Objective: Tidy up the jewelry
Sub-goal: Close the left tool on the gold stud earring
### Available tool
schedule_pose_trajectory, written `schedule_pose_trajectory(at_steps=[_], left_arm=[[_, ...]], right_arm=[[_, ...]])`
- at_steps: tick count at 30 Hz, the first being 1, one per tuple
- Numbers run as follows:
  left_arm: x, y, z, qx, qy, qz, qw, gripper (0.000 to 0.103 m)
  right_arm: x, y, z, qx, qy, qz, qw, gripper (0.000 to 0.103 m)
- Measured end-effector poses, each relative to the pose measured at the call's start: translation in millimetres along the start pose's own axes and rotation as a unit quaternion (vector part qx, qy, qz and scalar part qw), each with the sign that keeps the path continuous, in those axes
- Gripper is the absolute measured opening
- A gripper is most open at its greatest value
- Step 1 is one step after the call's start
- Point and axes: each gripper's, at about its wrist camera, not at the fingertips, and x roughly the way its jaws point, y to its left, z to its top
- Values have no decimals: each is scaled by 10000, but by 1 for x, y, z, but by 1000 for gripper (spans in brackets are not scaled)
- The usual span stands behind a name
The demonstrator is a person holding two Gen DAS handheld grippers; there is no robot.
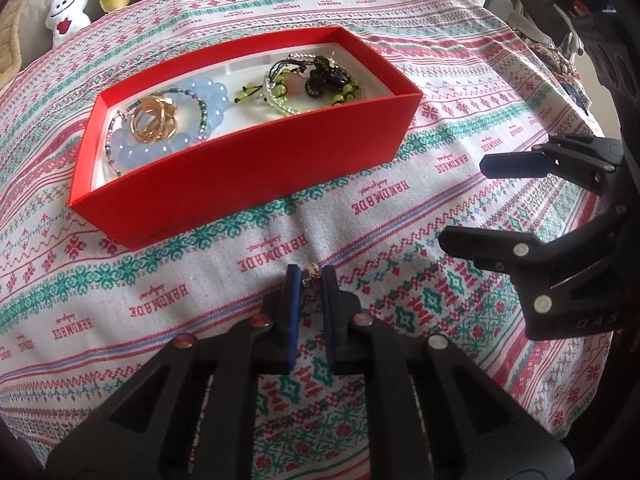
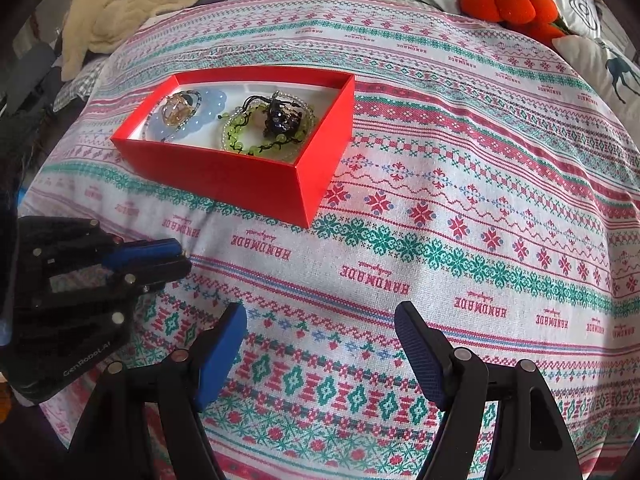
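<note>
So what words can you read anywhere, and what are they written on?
"HANDMADE": red letters repeated in rows across the tablecloth, upside down from here, with a small squiggle beside each that is too small to read.
"GenRobot.AI": white letters on the left gripper, seen from the right wrist.
"DAS": part of a word on the right gripper, cut off by the picture's edge.
Faint print on the red box front: too dim to read.
</note>
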Motion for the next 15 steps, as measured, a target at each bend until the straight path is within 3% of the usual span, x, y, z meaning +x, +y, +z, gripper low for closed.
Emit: schedule_pose_trajectory(at_steps=[15], left_arm=[[-22,8,4,-119,-299,-33,9995,11]], right_arm=[[-4,-3,2,34,-44,16,10000,78]])
